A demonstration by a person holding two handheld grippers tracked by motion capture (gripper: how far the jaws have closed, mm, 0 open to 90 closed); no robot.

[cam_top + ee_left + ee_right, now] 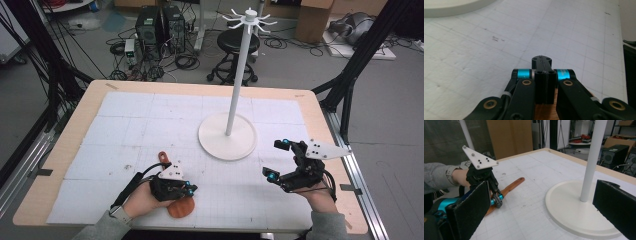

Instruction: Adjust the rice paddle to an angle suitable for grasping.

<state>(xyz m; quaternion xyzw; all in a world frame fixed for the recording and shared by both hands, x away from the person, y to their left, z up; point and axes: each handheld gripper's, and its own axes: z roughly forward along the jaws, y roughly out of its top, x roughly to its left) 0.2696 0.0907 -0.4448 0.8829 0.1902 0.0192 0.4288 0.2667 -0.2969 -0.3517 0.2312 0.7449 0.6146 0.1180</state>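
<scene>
Left gripper (191,189), fingers together, hovers over the wooden spatula (180,207).

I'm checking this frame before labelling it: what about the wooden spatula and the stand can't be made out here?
- Wooden spatula: the left gripper covers its middle in the high view, so contact is unclear.
- Left gripper view: only a wood sliver under the shut jaws.
- Stand: the top edge cuts off its hooks in the right gripper view.

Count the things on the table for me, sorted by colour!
White: 1, the tall white pole stand with a round base
Brown: 1, the flat brown wooden spatula
Black: 2, the left tool and right tool
Total: 4
</scene>
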